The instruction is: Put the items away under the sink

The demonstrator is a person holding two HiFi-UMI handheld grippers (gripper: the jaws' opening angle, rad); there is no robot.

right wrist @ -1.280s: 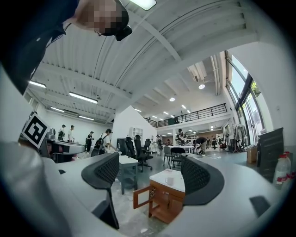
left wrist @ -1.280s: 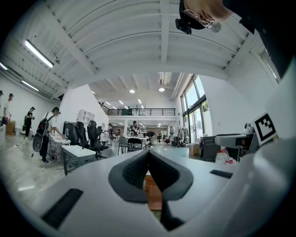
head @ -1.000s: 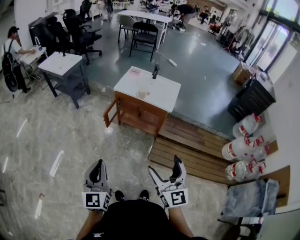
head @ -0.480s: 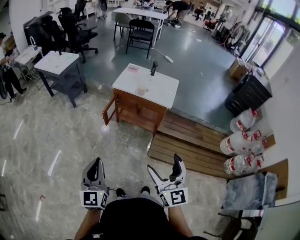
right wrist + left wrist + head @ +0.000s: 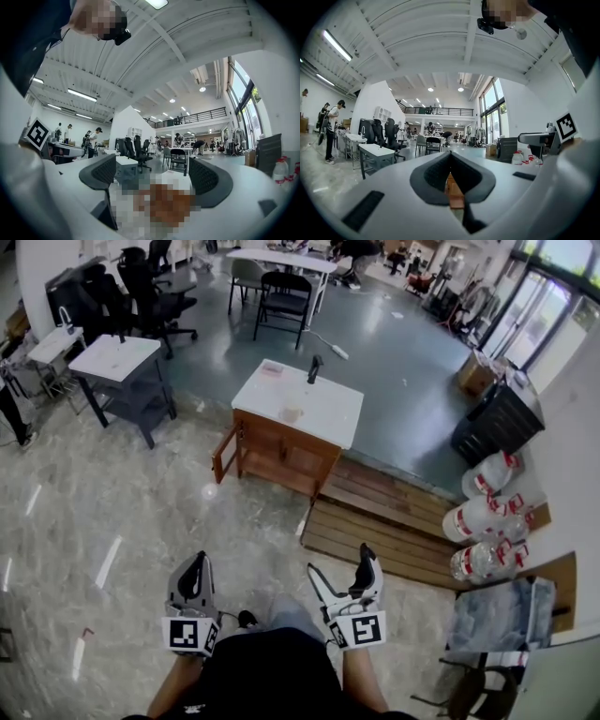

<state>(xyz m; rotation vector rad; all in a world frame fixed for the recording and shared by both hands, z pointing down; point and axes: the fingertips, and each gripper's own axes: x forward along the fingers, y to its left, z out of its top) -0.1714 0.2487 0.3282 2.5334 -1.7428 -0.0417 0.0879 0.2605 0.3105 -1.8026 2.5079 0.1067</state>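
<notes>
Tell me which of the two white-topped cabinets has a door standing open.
The brown wooden cabinet in the middle: a door swings out at its left corner. The grey one shows none open.

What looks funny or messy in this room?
The wooden sink cabinet has a door swung open. Off to the right, big water jugs lie tipped on their sides instead of standing.
</notes>
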